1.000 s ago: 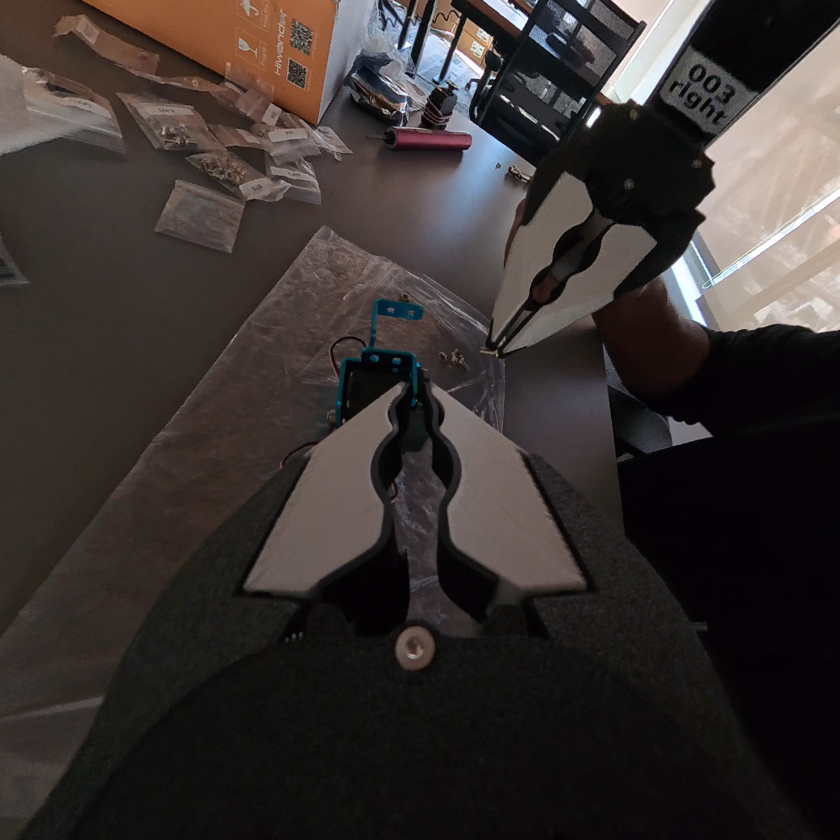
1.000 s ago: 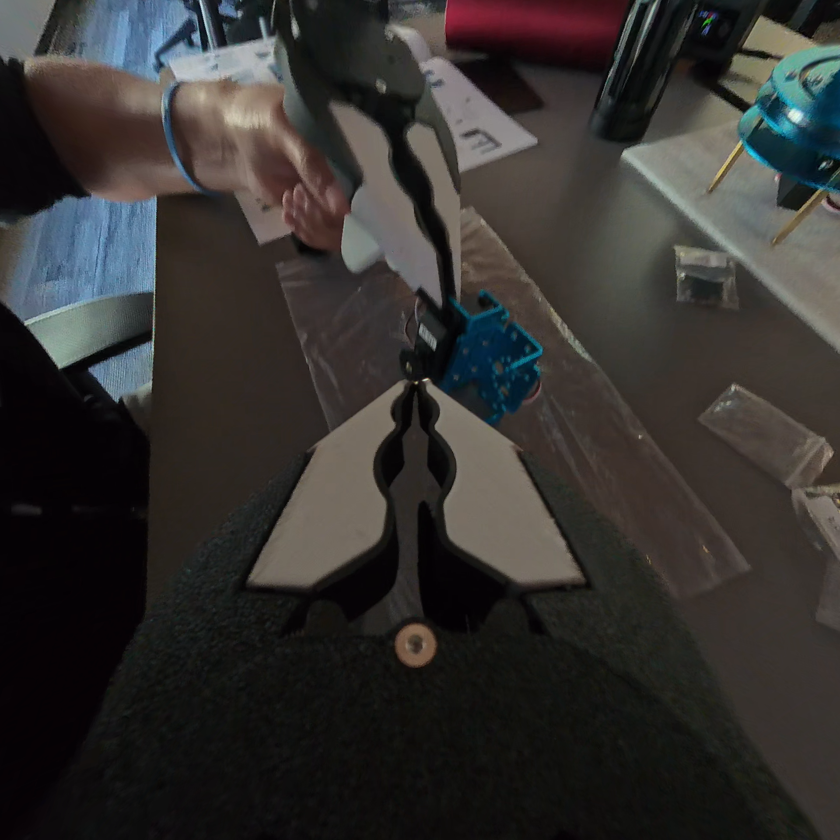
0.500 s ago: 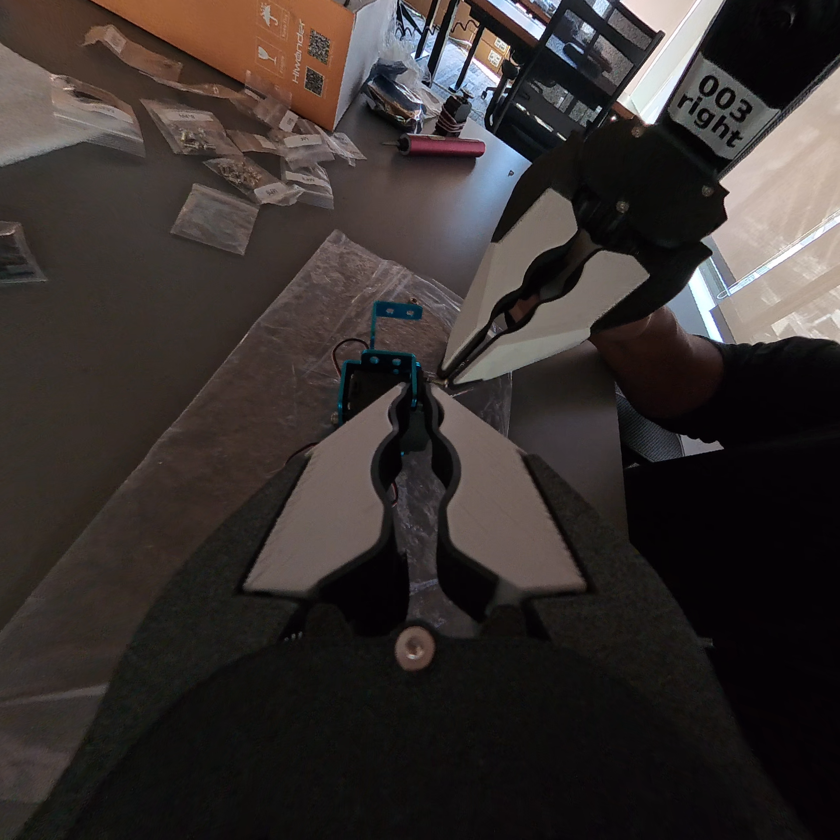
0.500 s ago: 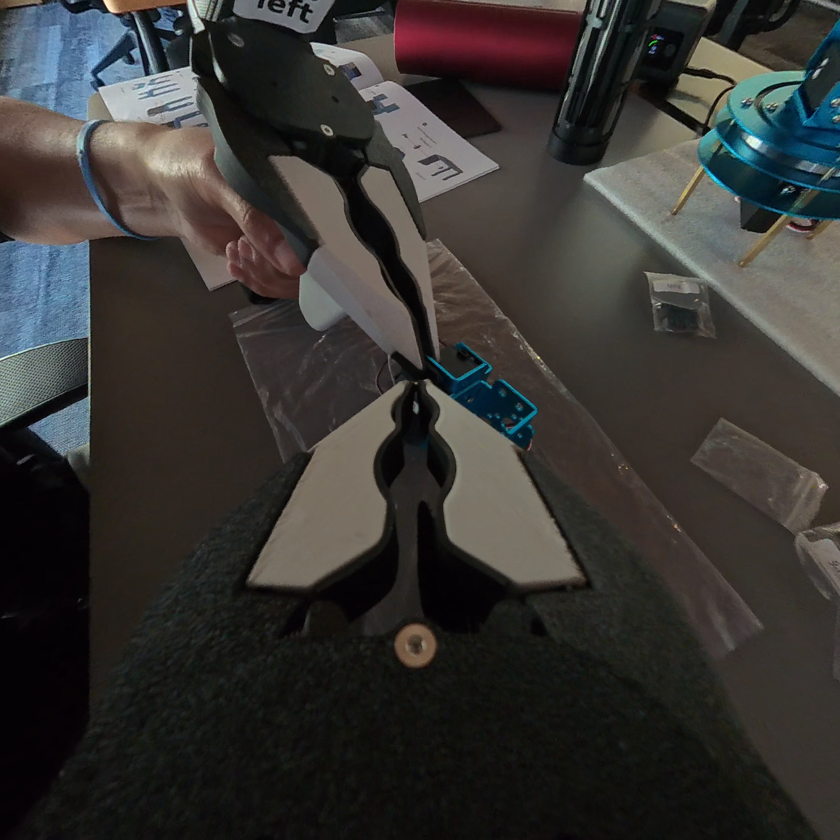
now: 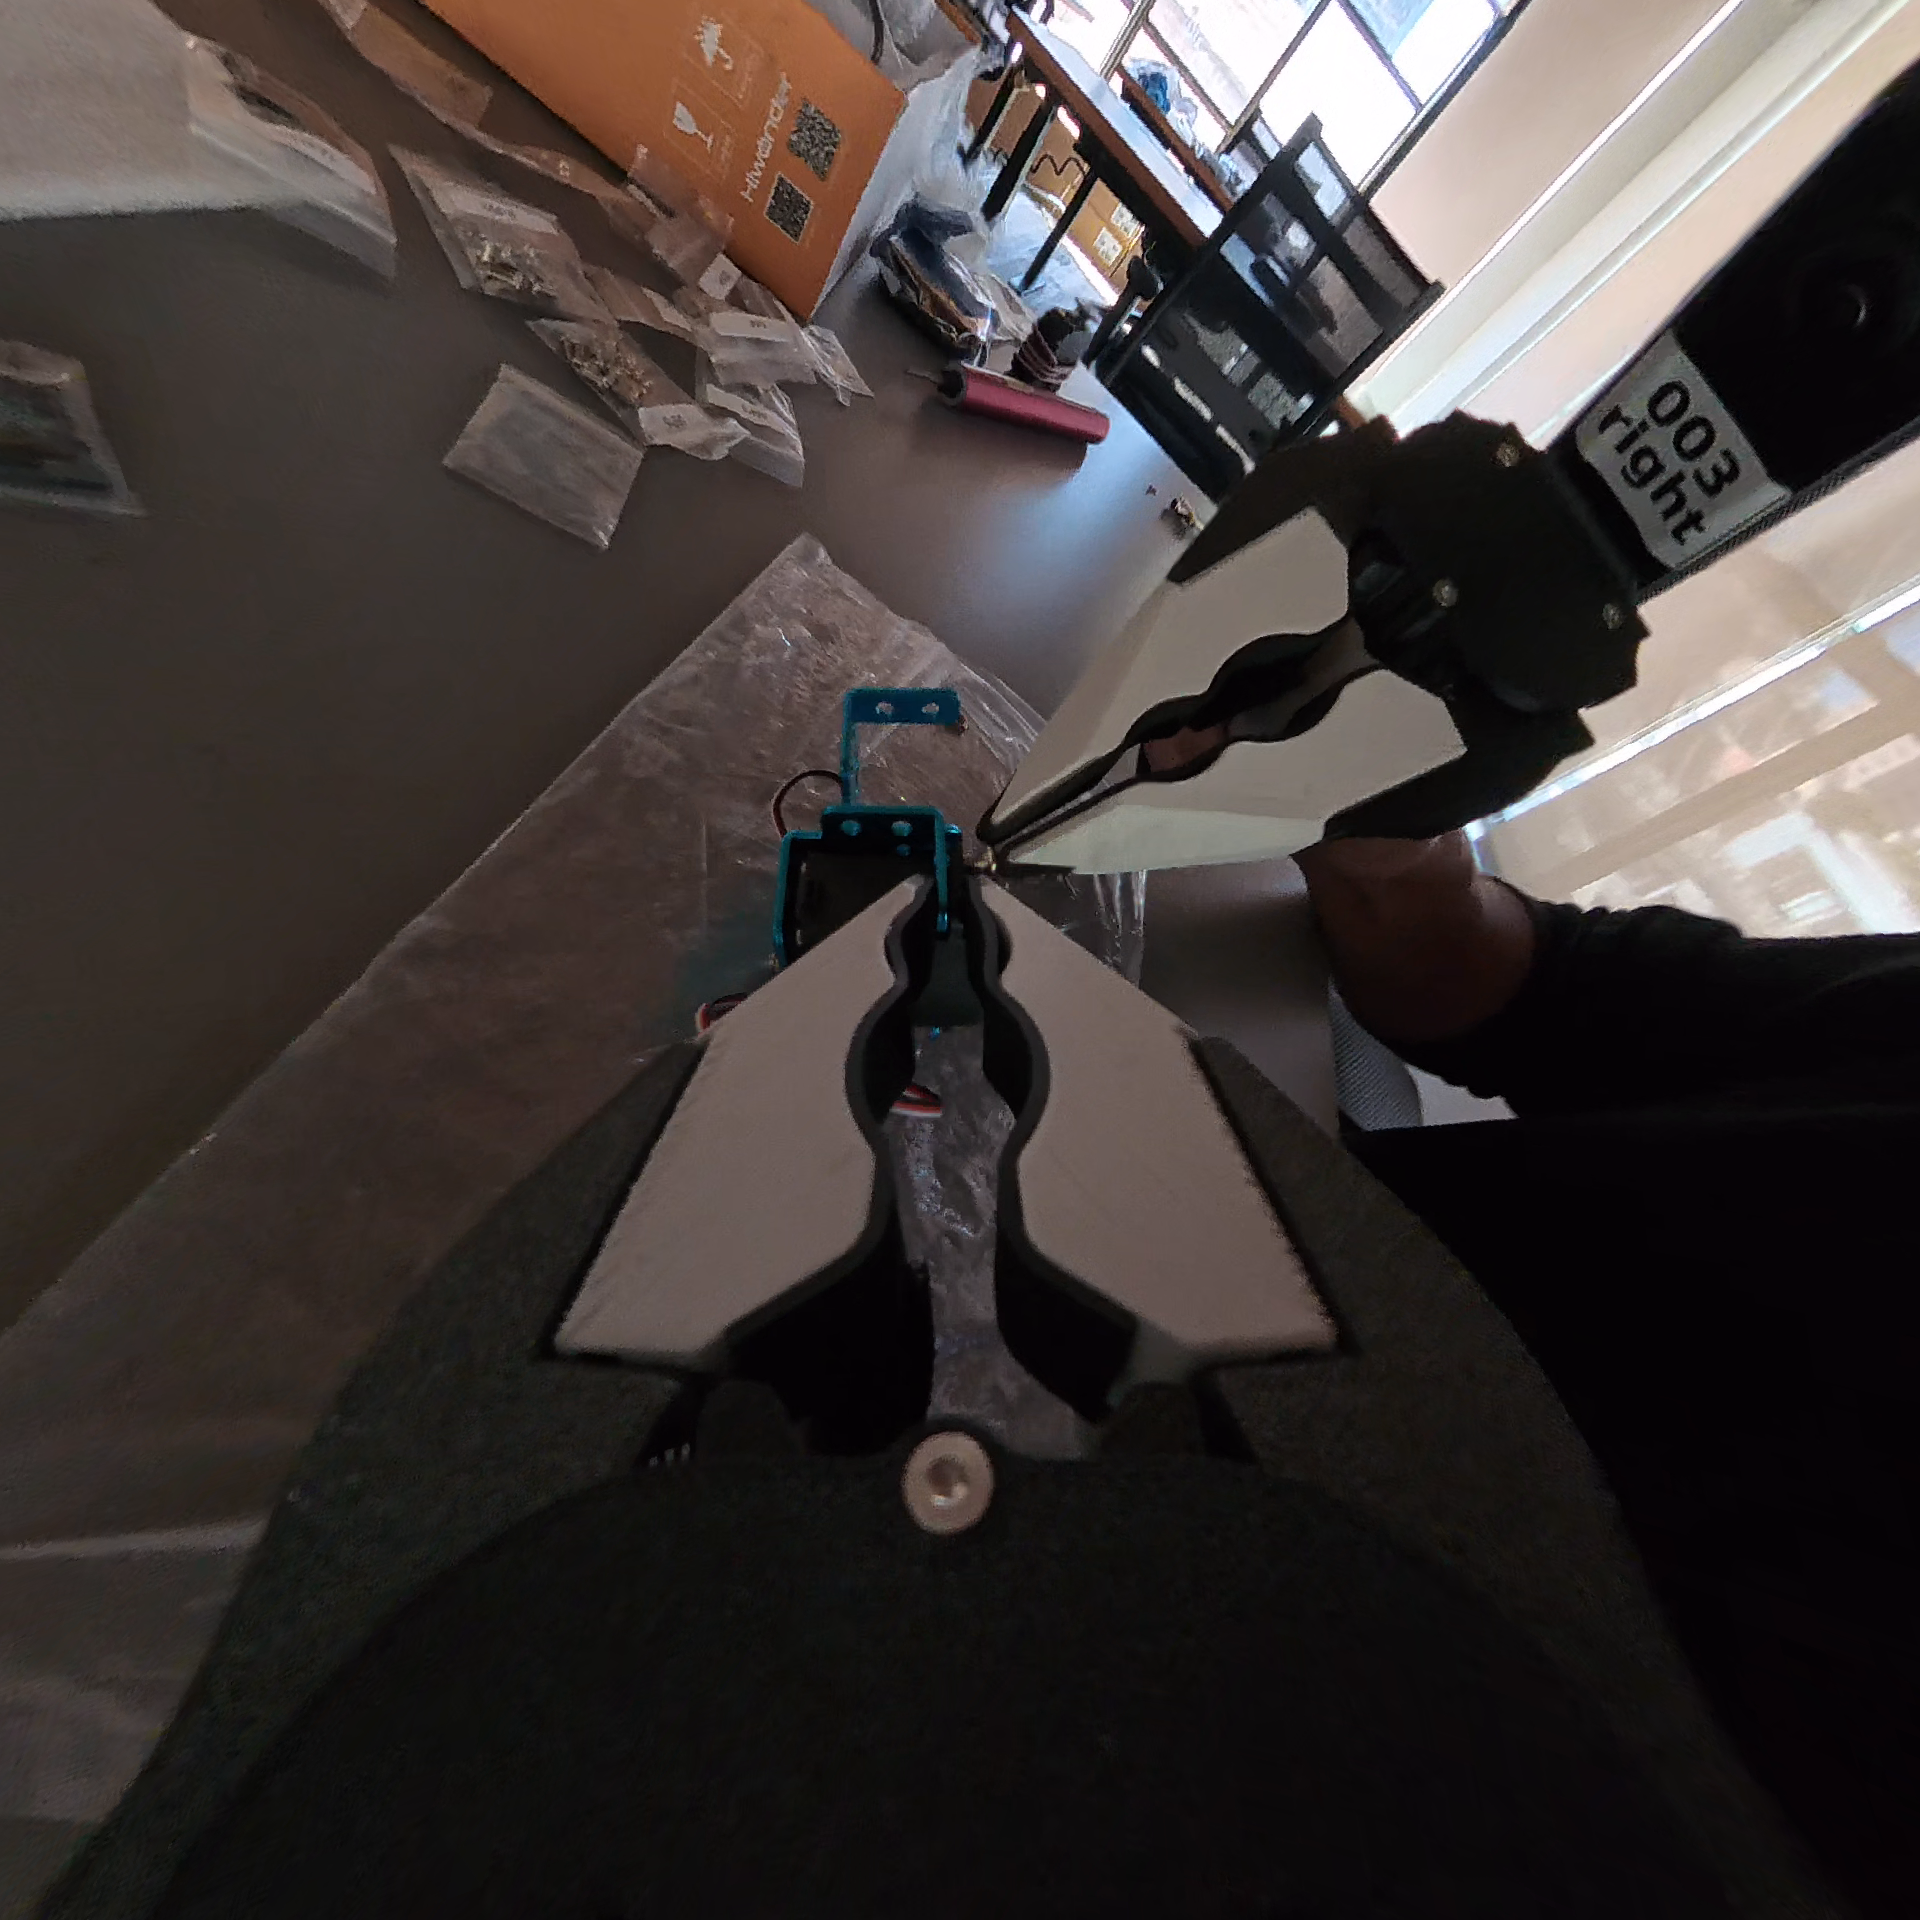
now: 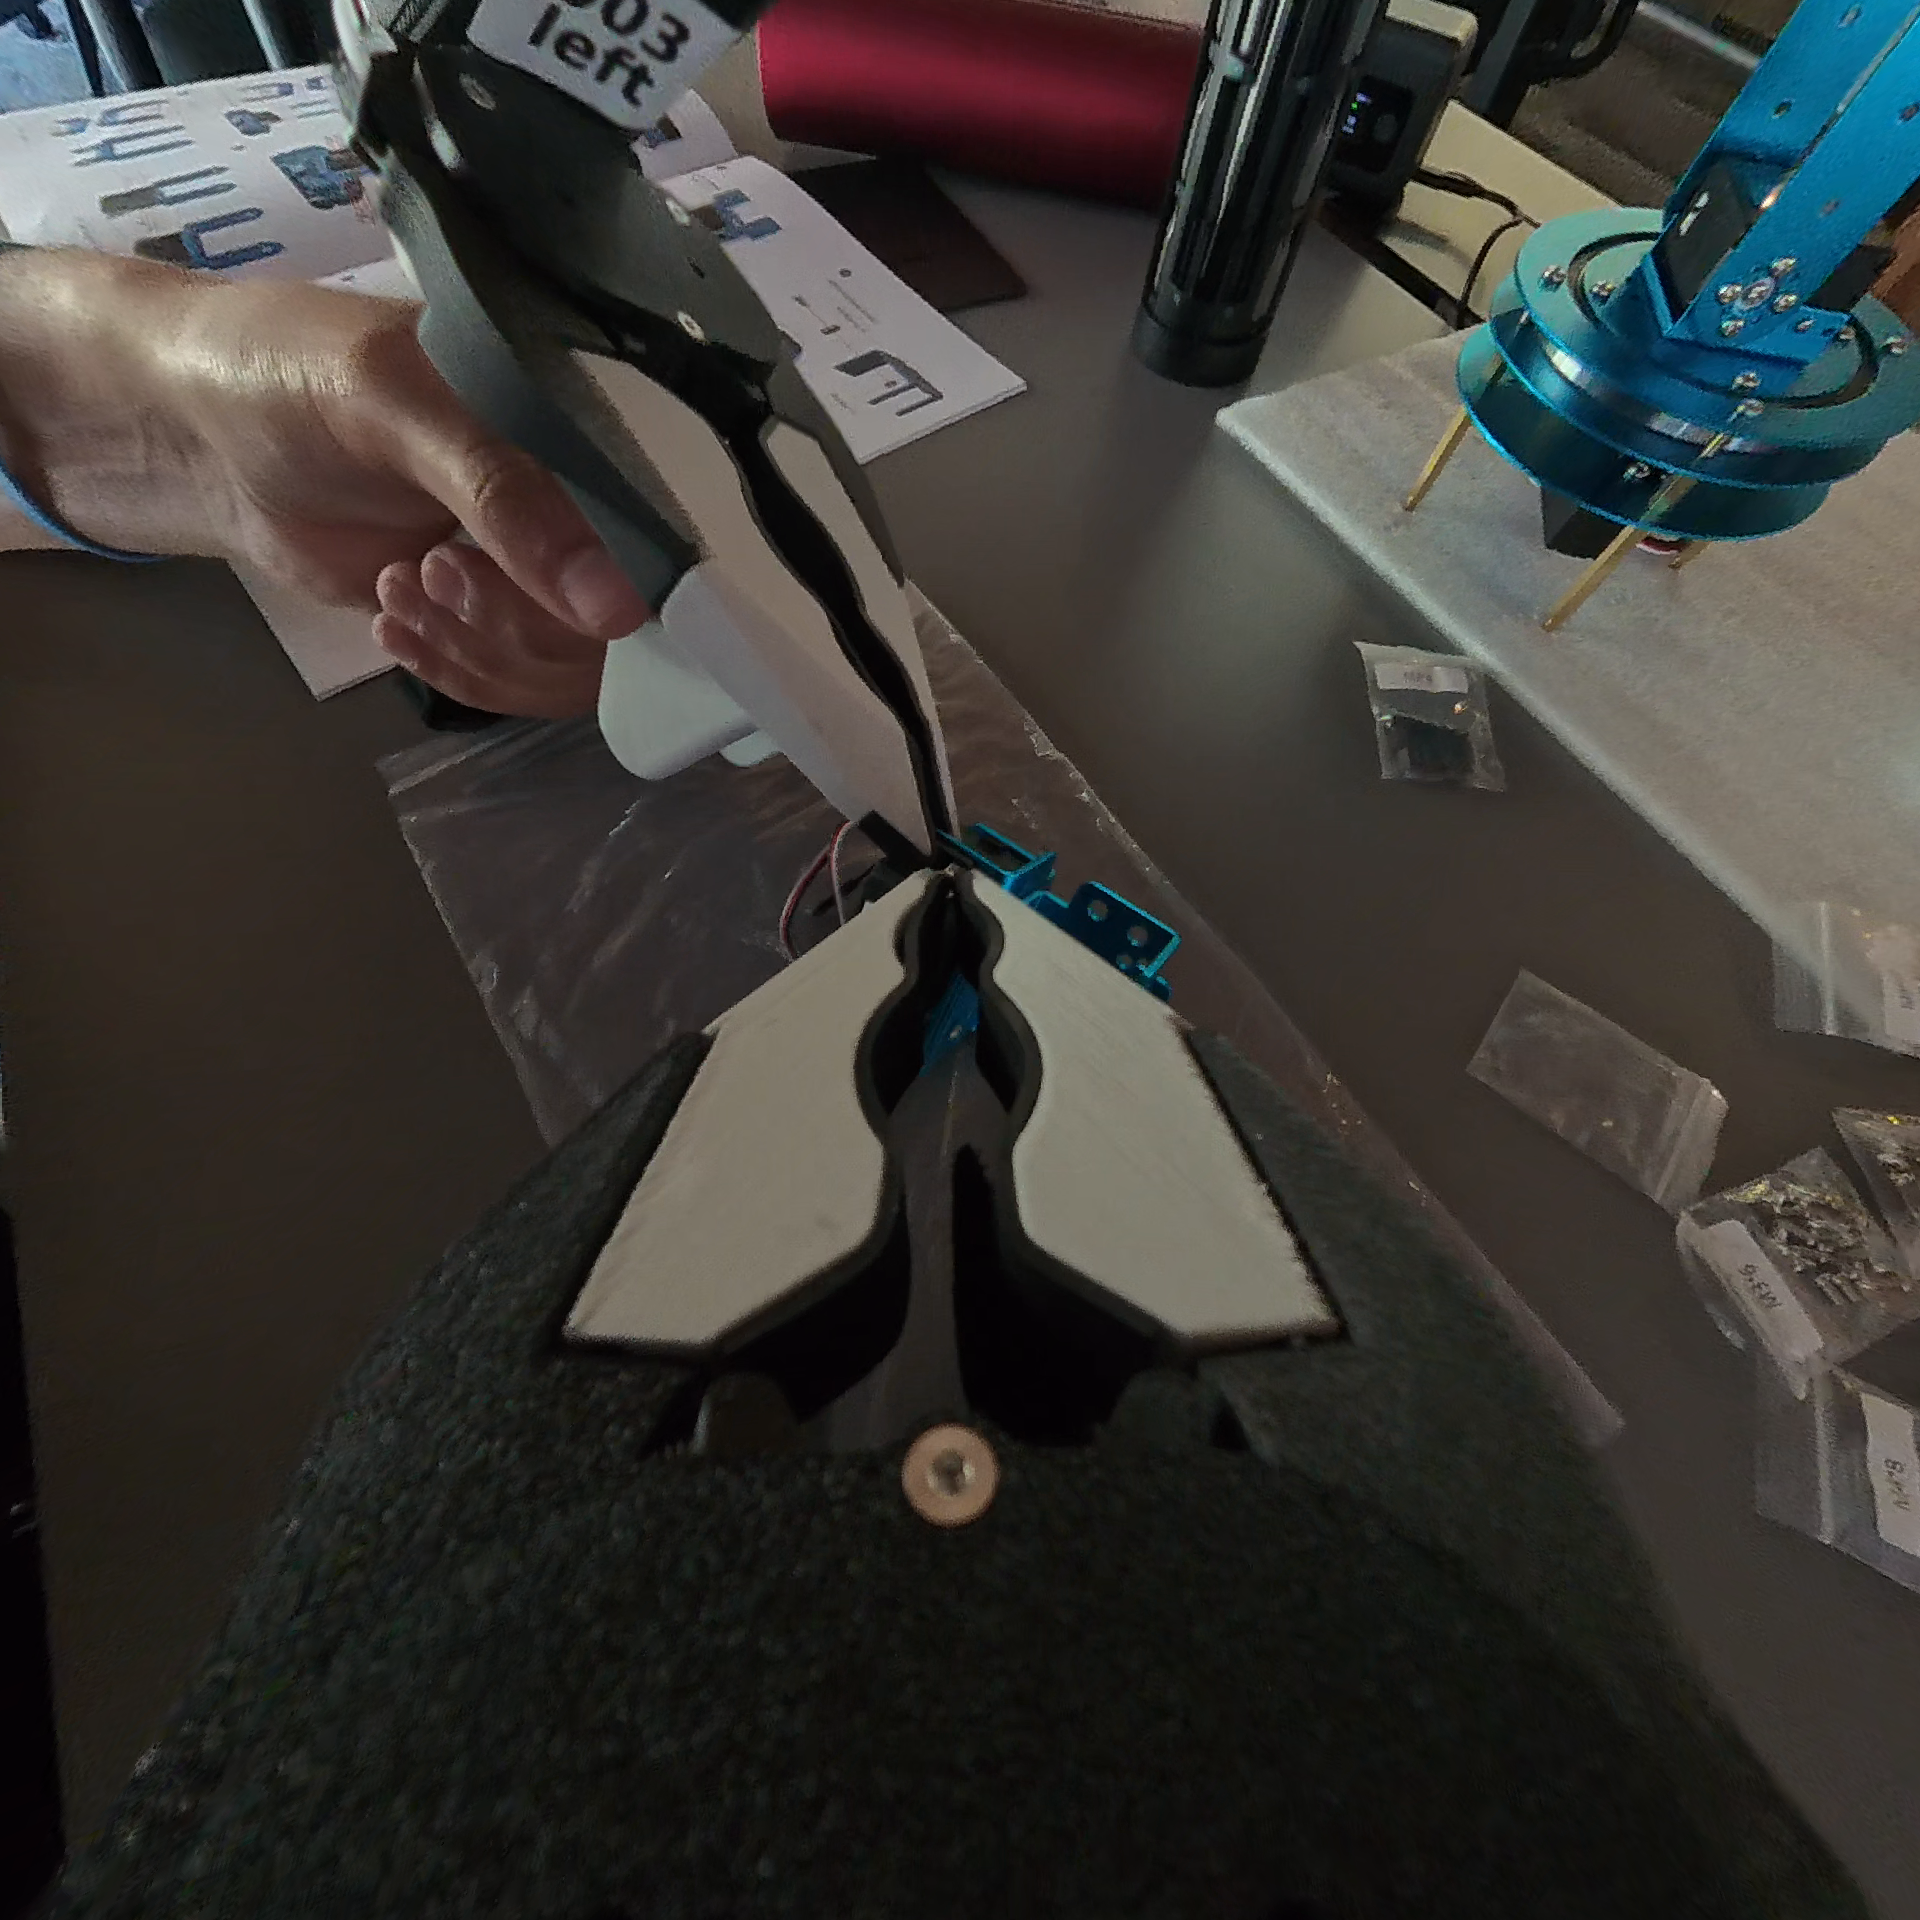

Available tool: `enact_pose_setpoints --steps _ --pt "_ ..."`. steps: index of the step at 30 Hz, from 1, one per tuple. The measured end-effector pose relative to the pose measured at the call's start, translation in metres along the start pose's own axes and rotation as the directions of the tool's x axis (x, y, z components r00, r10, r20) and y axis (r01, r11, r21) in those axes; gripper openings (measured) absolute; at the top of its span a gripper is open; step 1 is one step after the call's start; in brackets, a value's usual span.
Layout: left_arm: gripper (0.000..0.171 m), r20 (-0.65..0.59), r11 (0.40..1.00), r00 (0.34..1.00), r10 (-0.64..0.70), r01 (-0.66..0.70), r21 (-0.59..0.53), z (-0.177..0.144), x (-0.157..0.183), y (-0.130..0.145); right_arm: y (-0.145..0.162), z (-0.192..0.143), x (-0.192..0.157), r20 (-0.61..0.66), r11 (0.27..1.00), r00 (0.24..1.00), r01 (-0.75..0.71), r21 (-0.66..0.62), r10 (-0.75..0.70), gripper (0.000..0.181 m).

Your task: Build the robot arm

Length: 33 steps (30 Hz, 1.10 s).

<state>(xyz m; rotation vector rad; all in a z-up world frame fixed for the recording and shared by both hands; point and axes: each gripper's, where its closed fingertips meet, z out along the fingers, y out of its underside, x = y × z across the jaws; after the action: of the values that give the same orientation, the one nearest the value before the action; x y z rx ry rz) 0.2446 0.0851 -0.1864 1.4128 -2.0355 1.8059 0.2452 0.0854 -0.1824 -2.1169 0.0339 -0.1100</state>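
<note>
Blue bracket with servo [image 5: 868,862] on clear plastic sheet [image 5: 540,935], mid-table. Left gripper [image 5: 948,891] clenched on its near edge. Right gripper [image 5: 987,854] pinches a small screw [image 5: 983,858] against bracket's side. Parts bags [image 5: 540,468], orange box [image 5: 675,114] beyond. Right wrist view alone: blue robot base [image 6: 1683,416], manual [image 6: 831,343], black bottle [image 6: 1236,197].

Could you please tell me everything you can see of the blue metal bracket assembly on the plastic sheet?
The blue bracket assembly looks like anodised metal with rows of small holes, framing a black block, with thin red and black wires trailing out. A narrower L-shaped blue arm stands up behind it. It sits on a clear plastic sheet on the dark table. The left gripper is shut on its near edge, and the right gripper, pinching a tiny screw-like part, meets its side.
</note>
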Motion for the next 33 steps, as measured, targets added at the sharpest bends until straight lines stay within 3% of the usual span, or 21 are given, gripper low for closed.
enact_pose_setpoints --steps 13,23,33 --pt "0.004 -0.059 0.985 0.984 -0.168 0.171 0.034 -0.0029 -0.0071 -0.0035 -0.0031 0.0060 0.0079 -0.011 0.996 0.999 0.030 -0.081 -0.031 0.000" --pt "0.004 -0.045 0.984 0.984 -0.172 0.174 0.045 -0.0033 -0.0103 -0.0048 -0.0040 0.0098 0.0074 -0.023 0.996 0.996 0.091 -0.003 -0.091 0.000" --pt "0.004 -0.014 0.991 0.992 -0.129 0.129 0.043 -0.0024 -0.0091 -0.0042 -0.0024 0.0076 0.0089 -0.035 0.997 0.998 0.057 0.052 -0.055 0.000"
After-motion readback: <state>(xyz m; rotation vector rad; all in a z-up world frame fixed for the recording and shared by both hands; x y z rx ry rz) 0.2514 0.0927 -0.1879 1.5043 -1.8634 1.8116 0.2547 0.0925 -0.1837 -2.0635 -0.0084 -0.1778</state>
